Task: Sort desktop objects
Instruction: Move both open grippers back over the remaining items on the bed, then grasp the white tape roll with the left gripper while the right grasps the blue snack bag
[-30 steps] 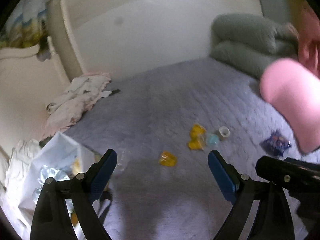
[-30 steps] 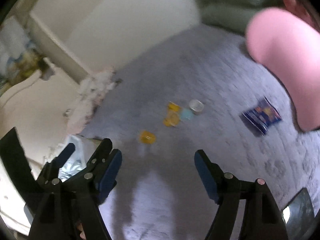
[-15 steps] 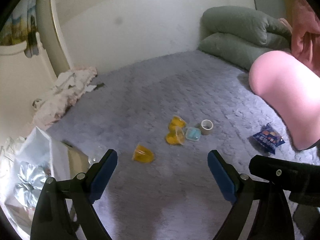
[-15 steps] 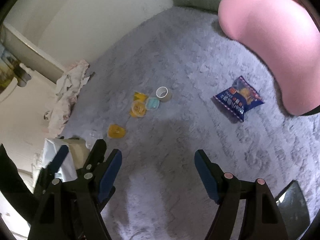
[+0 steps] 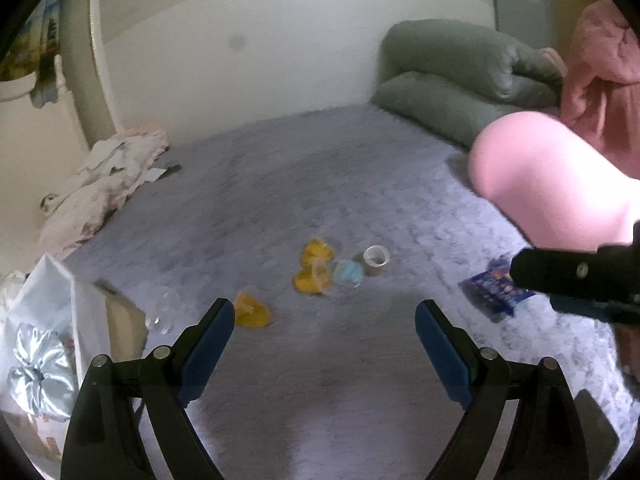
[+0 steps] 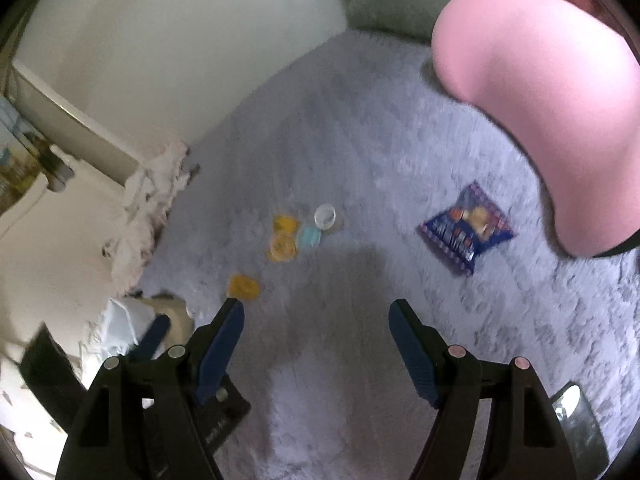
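Small items lie scattered on a grey bedspread [image 5: 320,184]. A yellow jelly cup [image 5: 251,311] lies just ahead of my left gripper's left finger. Further off, two more yellow cups [image 5: 314,266], a pale blue cup [image 5: 348,273] and a tape roll [image 5: 376,259] sit close together. To their right lies a blue snack packet [image 5: 494,286]. My left gripper [image 5: 324,320] is open and holds nothing. Beside it, my right gripper [image 6: 316,320] is also open and holds nothing, with the snack packet [image 6: 466,232] ahead to its right and the nearest yellow cup [image 6: 243,286] by its left fingertip.
At the left stands a white box [image 5: 48,300] holding a silver scrunchie [image 5: 36,376], with a clear cup [image 5: 160,312] beside it. A person's pink-clad knee [image 6: 552,100] looms at the right. A green duvet [image 5: 460,80] and crumpled clothes [image 5: 108,176] lie along the wall.
Both views have swung right, so the cups and packet have slid leftward in the frames. Neither gripper's jaws have changed width, and nothing was picked up.
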Demonstrator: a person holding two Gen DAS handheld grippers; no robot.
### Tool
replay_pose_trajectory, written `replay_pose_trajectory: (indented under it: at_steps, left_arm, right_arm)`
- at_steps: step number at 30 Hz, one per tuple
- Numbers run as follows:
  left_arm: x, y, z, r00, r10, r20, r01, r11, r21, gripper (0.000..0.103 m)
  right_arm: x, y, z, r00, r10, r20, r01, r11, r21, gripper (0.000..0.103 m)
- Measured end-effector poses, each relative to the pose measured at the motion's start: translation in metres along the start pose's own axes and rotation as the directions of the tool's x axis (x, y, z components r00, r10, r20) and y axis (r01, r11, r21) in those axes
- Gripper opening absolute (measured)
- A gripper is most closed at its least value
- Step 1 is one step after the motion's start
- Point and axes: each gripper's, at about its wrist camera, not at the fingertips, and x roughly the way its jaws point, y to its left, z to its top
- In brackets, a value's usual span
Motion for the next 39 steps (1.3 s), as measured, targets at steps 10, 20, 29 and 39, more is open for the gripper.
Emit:
replay_pose_trajectory:
  at_steps: [10, 20, 29, 39]
  left_arm:
    - [0.037, -0.016, 0.036, 0.989, -0.093, -0.118, 0.096, 0.995, 0.021, 0.091]
    - [0.076, -0.007, 0.067, 0.933, -0.141, -0.33, 0.137, 0.99, -0.034, 0.091]
    - [0.137, -0.019, 0.082, 0.889, -0.233, -0.395, 0.222, 0.972, -0.074, 0.09]
    - [0.2, -0.038, 0.064, 0.826, -0.21, -0.523, 0.199, 0.977, -0.078, 0.057]
  right_arm:
    - [0.035, -0.023, 0.062, 0.966, -0.205, -0.155, 0.191, 0.976, -0.104, 0.074]
    - [0.086, -0.034, 0.096, 0.883, -0.312, -0.352, 0.248, 0.945, -0.215, 0.073]
    - [0.11, -0.085, 0.093, 0.879, -0.321, -0.351, 0.248, 0.939, -0.239, 0.073]
    - [0.121, -0.095, 0.088, 0.916, -0.165, -0.366, 0.086, 0.971, -0.224, 0.035]
